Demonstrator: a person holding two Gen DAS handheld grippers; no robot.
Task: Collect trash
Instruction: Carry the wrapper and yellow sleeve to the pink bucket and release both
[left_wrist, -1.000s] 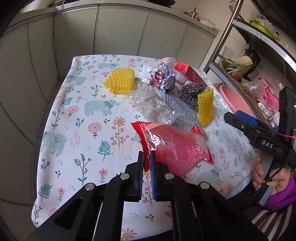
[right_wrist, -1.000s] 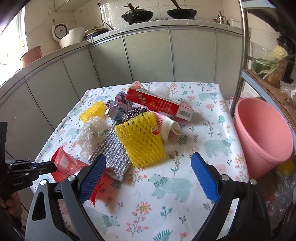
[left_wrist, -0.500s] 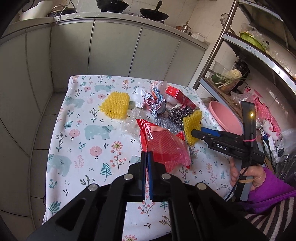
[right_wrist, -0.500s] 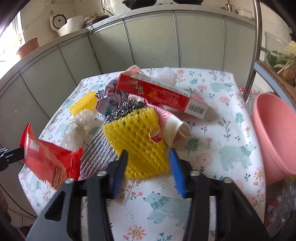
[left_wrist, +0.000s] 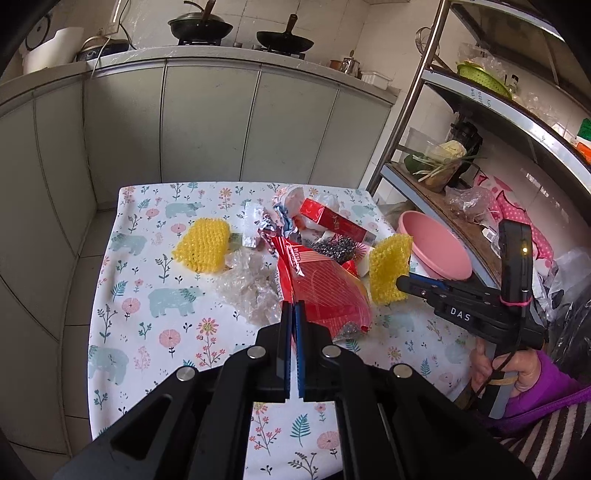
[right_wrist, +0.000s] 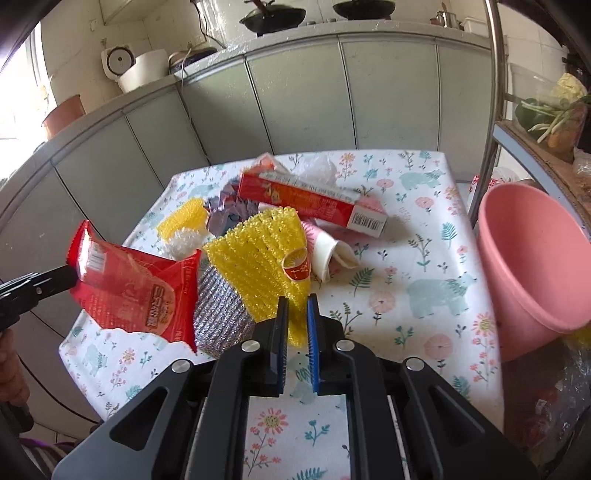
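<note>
Left gripper: clenched on red wrapper, frame centre, lifted off surface. Right gripper: clamped on yellow mesh sponge, lower centre.

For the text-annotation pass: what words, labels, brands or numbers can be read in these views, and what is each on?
"DAS": white letters on the right tool, seen from the left wrist.
Red wrapper: white characters, too blurred to read.
Red box: barcode and print, too small to read.
Paper cup: red mark, unreadable.
Shelf edge: small print, unreadable.
</note>
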